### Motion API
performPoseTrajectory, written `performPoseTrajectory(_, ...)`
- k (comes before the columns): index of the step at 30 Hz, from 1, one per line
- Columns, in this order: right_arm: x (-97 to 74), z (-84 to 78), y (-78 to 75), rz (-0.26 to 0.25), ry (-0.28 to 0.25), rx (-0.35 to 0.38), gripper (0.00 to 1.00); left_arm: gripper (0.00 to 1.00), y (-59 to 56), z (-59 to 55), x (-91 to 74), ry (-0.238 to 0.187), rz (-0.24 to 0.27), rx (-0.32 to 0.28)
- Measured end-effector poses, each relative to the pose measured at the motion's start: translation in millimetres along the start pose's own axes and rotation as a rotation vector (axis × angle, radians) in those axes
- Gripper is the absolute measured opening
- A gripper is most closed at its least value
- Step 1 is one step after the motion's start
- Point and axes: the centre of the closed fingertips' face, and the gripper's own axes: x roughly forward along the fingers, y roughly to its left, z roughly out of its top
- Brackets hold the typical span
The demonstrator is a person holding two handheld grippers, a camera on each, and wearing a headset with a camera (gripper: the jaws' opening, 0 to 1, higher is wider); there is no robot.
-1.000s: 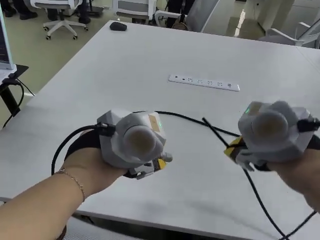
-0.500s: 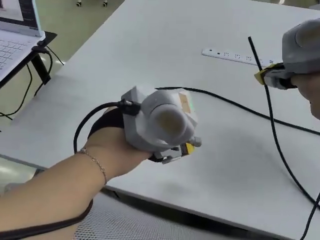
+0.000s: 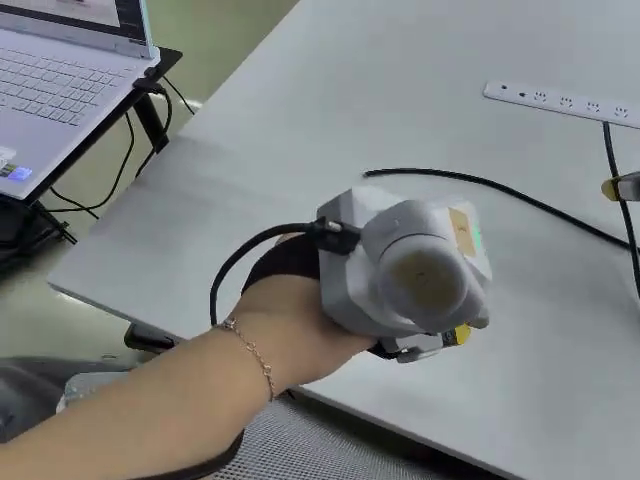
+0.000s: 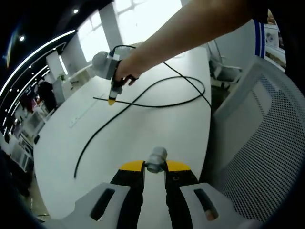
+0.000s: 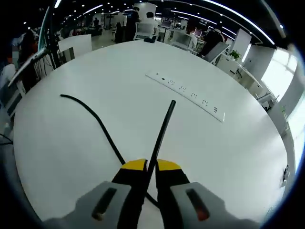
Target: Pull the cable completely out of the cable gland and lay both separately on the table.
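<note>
My left gripper [image 4: 155, 168] is shut on a small grey cable gland [image 4: 156, 159], held above the white table's near edge; no cable runs through the gland. In the head view the left gripper [image 3: 445, 340] hangs over the table's near-left corner, its jaws hidden under its body. My right gripper [image 5: 151, 169] is shut on the black cable [image 5: 162, 131], whose short free end sticks up past the jaws. The right gripper [image 3: 625, 187] sits at the head view's right edge, with the cable [image 3: 500, 188] trailing across the table. From the left gripper view, the right gripper [image 4: 112, 93] holds the cable [image 4: 157, 102] far off.
A white power strip [image 3: 560, 102] lies further back on the white table [image 3: 330, 110]. To the left, an open laptop [image 3: 60, 80] stands on a stand beside the table. A mesh office chair [image 4: 267, 124] is at the near edge. Desks and people fill the background.
The two grippers have drawn apart: the left one with the gland is toward the near-left corner, the right one with the cable is far right. The head camera has swung left.
</note>
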Motion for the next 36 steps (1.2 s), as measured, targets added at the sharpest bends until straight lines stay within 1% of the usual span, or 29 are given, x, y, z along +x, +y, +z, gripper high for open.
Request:
performPoseTrajectory(1, 1.5, -6.8, -1.8, 0.001, 0.018, -0.001, 0.08, 0.17, -0.9, 0.1, 0.5, 0.001, -0.004, 0.002)
performPoseTrajectory(2, -0.6, -10.8, -3.5, -0.008, 0.025, -0.009, 0.08, 0.17, -2.0, 1.2, 1.0, 0.000, -0.009, 0.005)
performPoseTrajectory(3, -10.3, -13.3, -0.4, -0.017, 0.029, -0.031, 0.09, 0.17, -2.7, 2.5, 1.2, -0.004, -0.012, 0.008)
performPoseTrajectory(4, -13.5, -15.3, -0.3, -0.016, 0.026, -0.037, 0.10, 0.17, -3.5, 3.9, 1.4, -0.009, -0.015, 0.008)
performPoseTrajectory(6, -23.1, -23.1, 4.7, 0.003, 0.025, -0.037, 0.13, 0.17, -5.1, 6.7, 2.3, -0.020, -0.026, 0.004)
performPoseTrajectory(7, -33.9, -30.2, 17.5, 0.025, 0.029, -0.045, 0.15, 0.17, -6.3, 8.0, 3.2, -0.025, -0.034, 0.002)
performPoseTrajectory(8, -38.9, -33.7, 26.1, 0.055, 0.028, -0.079, 0.16, 0.17, -6.8, 8.3, 3.9, -0.025, -0.038, 0.001)
performPoseTrajectory(9, -41.4, -36.5, 29.0, 0.064, 0.030, -0.106, 0.17, 0.17, -7.3, 8.8, 4.9, -0.023, -0.041, 0.006)
performPoseTrajectory(10, -48.5, -39.6, 32.6, 0.058, 0.028, -0.110, 0.17, 0.17, -7.2, 9.1, 5.1, -0.023, -0.041, 0.009)
performPoseTrajectory(11, -61.2, -43.9, 45.1, 0.070, 0.015, -0.118, 0.17, 0.17, -6.9, 10.1, 4.9, -0.026, -0.041, 0.010)
performPoseTrajectory(12, -69.8, -46.0, 53.3, 0.090, 0.006, -0.121, 0.17, 0.17, -6.8, 11.2, 4.2, -0.031, -0.042, 0.008)
performPoseTrajectory(13, -79.4, -48.7, 62.8, 0.105, -0.009, -0.108, 0.17, 0.17, -6.1, 12.6, 2.8, -0.037, -0.043, 0.008)
performPoseTrajectory(14, -90.9, -54.4, 75.6, 0.131, -0.010, -0.091, 0.16, 0.17, -5.0, 13.2, 1.3, -0.039, -0.041, 0.006)
performPoseTrajectory(15, -103.6, -62.9, 91.5, 0.174, 0.005, -0.095, 0.16, 0.17, -3.5, 13.9, -0.4, -0.039, -0.039, 0.009)
performPoseTrajectory(17, -123.7, -69.3, 111.0, 0.184, -0.006, -0.103, 0.16, 0.17, 1.0, 14.6, -2.8, -0.033, -0.030, 0.007)
performPoseTrajectory(18, -138.9, -73.9, 126.4, 0.200, -0.017, -0.114, 0.16, 0.17, 2.0, 15.4, -3.7, -0.035, -0.032, 0.008)
performPoseTrajectory(19, -148.0, -77.5, 135.7, 0.210, -0.018, -0.119, 0.15, 0.17, 2.4, 16.7, -4.5, -0.038, -0.037, 0.008)
performPoseTrajectory(20, -161.8, -83.7, 149.4, 0.225, -0.018, -0.127, 0.14, 0.17, 2.0, 19.5, -5.1, -0.047, -0.048, 0.007)
performPoseTrajectory(21, -169.7, -87.1, 158.3, 0.237, -0.021, -0.140, 0.13, 0.17, 1.6, 21.7, -5.2, -0.056, -0.056, 0.002)
performPoseTrajectory(22, -182.4, -92.8, 171.1, 0.254, -0.024, -0.157, 0.13, 0.17, 0.6, 24.0, -4.4, -0.065, -0.071, -0.001)
performPoseTrajectory(25, -209.4, -105.7, 194.4, 0.288, -0.030, -0.168, 0.14, 0.17, -1.2, 24.1, -1.1, -0.055, -0.095, 0.020)
performPoseTrajectory(26, -217.2, -110.0, 201.3, 0.300, -0.029, -0.173, 0.14, 0.17, -0.9, 24.2, 3.0, -0.048, -0.109, 0.044)
performPoseTrajectory(28, -233.2, -118.5, 209.8, 0.303, -0.036, -0.168, 0.14, 0.17, 2.2, 22.2, 11.3, -0.030, -0.120, 0.061)
performPoseTrajectory(29, -238.3, -121.8, 211.7, 0.303, -0.038, -0.164, 0.14, 0.17, 2.7, 18.5, 15.6, -0.007, -0.134, 0.057)
performPoseTrajectory(30, -246.2, -125.4, 214.8, 0.297, -0.047, -0.150, 0.14, 0.17, 2.2, 15.0, 23.1, 0.011, -0.159, 0.064)
performPoseTrajectory(32, -257.1, -129.0, 217.8, 0.281, -0.065, -0.126, 0.15, 0.17, 2.8, 9.1, 37.3, 0.029, -0.196, 0.073)
performPoseTrajectory(34, -264.3, -129.7, 217.7, 0.260, -0.083, -0.101, 0.14, 0.17, 1.4, 5.3, 49.0, 0.038, -0.236, 0.050)
performPoseTrajectory(35, -269.5, -129.7, 217.8, 0.247, -0.096, -0.084, 0.14, 0.17, 0.7, 3.6, 57.1, 0.039, -0.261, 0.025)
performPoseTrajectory(36, -272.4, -128.7, 217.8, 0.243, -0.110, -0.081, 0.13, 0.17, 2.7, 2.0, 62.9, 0.044, -0.263, 0.013)
